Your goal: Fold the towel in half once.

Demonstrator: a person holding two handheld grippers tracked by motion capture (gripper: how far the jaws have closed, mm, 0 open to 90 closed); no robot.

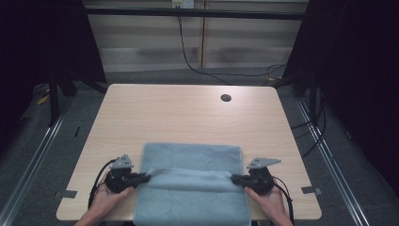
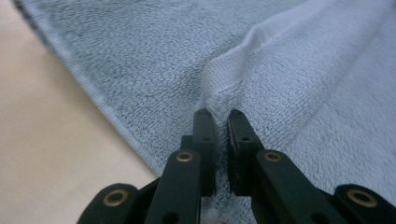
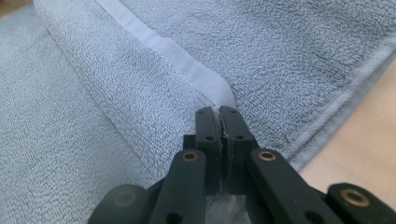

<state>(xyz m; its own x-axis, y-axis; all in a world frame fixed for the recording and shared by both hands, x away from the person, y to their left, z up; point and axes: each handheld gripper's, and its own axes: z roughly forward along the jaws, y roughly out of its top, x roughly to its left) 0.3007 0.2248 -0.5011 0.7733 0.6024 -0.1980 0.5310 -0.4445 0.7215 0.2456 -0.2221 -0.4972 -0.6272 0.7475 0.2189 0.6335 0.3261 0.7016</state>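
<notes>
A light blue towel (image 1: 192, 160) lies on the near half of the wooden table (image 1: 188, 113), its front hanging over the near edge. My left gripper (image 1: 147, 178) is shut on the towel's left edge, pinching a raised fold of towel (image 2: 224, 81) between its jaws. My right gripper (image 1: 234, 179) is shut on the right end of the same fold, where the towel's smooth hem band (image 3: 187, 65) runs up to the jaws. Between the two grippers the lifted layer forms a ridge across the towel. A hand holds each gripper from below.
A dark round cable hole (image 1: 226, 98) sits near the table's far right corner. Bare wood lies beyond the towel. Grey carpet, metal floor rails (image 1: 37, 150) and black cables (image 1: 197, 66) surround the table.
</notes>
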